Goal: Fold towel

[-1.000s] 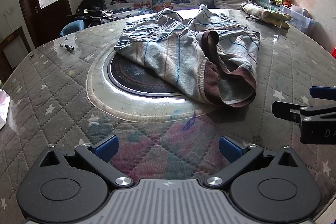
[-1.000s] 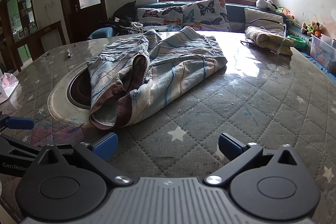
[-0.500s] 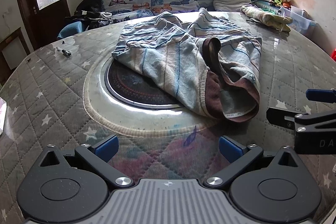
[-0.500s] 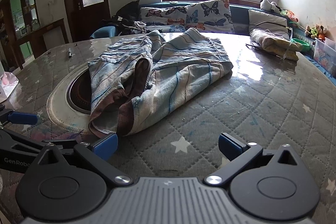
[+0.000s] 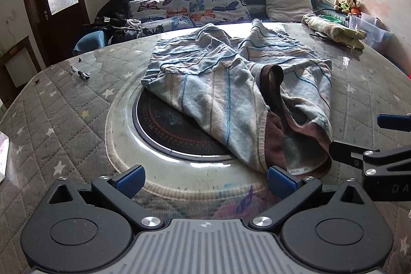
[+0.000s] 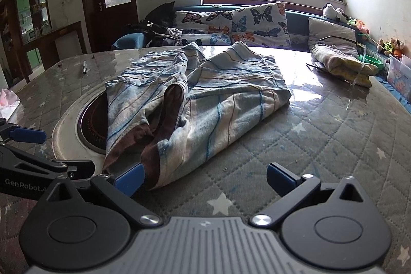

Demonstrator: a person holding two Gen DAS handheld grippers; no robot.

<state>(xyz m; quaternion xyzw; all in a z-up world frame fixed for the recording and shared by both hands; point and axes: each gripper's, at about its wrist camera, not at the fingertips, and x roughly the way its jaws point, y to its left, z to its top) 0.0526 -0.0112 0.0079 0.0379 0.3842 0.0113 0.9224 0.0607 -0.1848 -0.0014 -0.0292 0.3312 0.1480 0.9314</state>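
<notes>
left wrist view: the quilted table [image 5: 64, 120] carries a crumpled striped towel [image 5: 231, 94], lying partly over the round inset hob [image 5: 164, 130]. it looks soft, limp and light, likely to sag. the brown hem [image 6: 151, 145] seems the best hold. left gripper [image 5: 205, 177] and right gripper [image 6: 205, 177] both gape, empty.

Towel [image 5: 231, 94] ahead of both tongs: soft worn terry cloth, matt, brown hem. Counter [image 6: 321, 140]: quilted star-print cloth under a clear glossy sheet, window glare on the far side. Round inset [image 5: 169, 130] beyond the left tongs [image 5: 205, 177]: smooth, shiny, glass-like. Right tongs [image 6: 205, 177]: matt black plastic, ribbed grey body, bright metal screws, blue textured pads [image 6: 129, 177].
</notes>
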